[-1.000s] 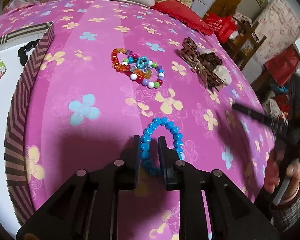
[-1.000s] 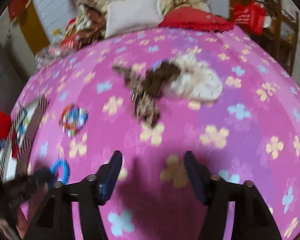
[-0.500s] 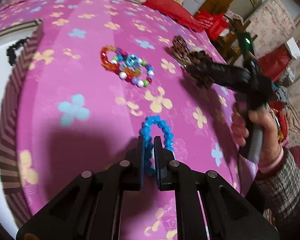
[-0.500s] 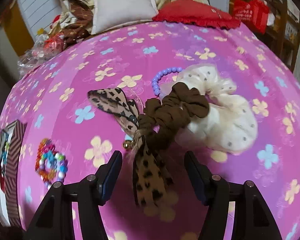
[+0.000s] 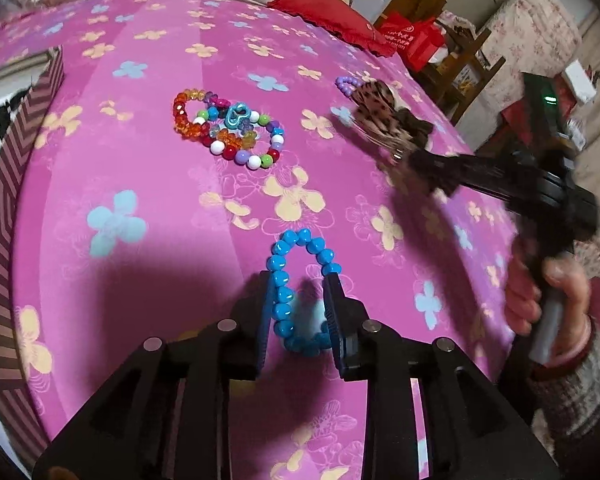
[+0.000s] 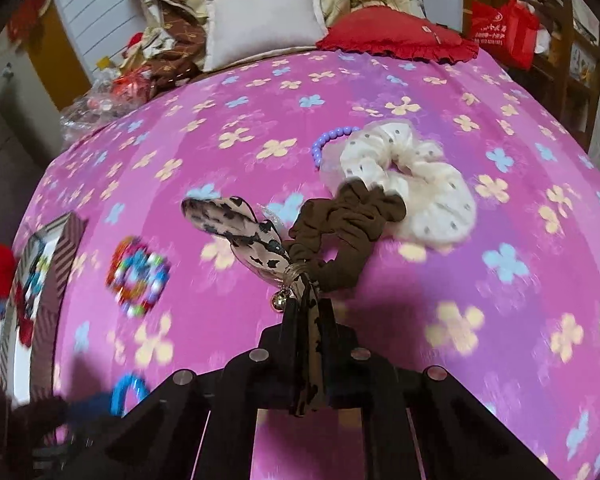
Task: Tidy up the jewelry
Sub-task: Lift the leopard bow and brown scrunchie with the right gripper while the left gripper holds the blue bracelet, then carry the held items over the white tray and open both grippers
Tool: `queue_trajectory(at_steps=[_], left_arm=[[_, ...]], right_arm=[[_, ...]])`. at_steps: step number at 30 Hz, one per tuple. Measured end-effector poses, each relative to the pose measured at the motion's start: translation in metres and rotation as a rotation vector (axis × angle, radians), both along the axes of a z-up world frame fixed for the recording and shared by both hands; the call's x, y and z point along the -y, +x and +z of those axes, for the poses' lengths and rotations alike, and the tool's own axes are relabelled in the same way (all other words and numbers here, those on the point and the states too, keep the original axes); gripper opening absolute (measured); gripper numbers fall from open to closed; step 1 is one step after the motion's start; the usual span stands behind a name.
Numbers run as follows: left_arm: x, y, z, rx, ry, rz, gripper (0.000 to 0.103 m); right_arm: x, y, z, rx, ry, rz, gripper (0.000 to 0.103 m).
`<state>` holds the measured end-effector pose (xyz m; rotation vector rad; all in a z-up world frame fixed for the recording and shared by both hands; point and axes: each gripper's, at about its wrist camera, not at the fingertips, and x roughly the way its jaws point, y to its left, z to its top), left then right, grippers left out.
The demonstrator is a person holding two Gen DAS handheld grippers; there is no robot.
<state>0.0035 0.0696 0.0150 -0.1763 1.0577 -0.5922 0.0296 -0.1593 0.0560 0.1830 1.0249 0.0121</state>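
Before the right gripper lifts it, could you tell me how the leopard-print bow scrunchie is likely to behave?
Probably floppy: the leopard-print bow scrunchie is soft fabric, its tail pinched in the right gripper. Its brown scrunchie loop would likely dangle. The small bell may swing.

a grey pillow (image 6: 260,20) and red cushion (image 6: 396,36) lie on the pink flowered bedspread (image 6: 500,320).

I'm in a home bedroom: a bed with a pink flowered sheet (image 6: 380,92), pillows (image 6: 260,20) piled at the frame's top.
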Motion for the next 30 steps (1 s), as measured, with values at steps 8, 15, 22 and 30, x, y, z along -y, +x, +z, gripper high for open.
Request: queue_trajectory(at_steps=[8, 15, 22, 30], left_arm=[[0.003, -0.013, 0.016, 0.083, 0.053, 0.030, 0.007], [-0.058, -0.022, 0.066, 0.155, -0.092, 0.120, 0.007], [-0.147, -0.031, 0.088, 0.180, -0.172, 0.294, 0.007], [-0.227, -0.030, 0.076, 0.109, -0.150, 0.490, 0.007]], right_arm=[[-0.011, -0.038, 0.030, 0.036, 0.019, 0.038, 0.009], [-0.051, -0.049, 0.065, 0.091, 0.043, 0.132, 0.009], [-0.119, -0.043, 0.076, 0.094, 0.111, 0.266, 0.009], [-0.239, -0.026, 0.081, 0.079, 0.132, 0.480, 0.009]])
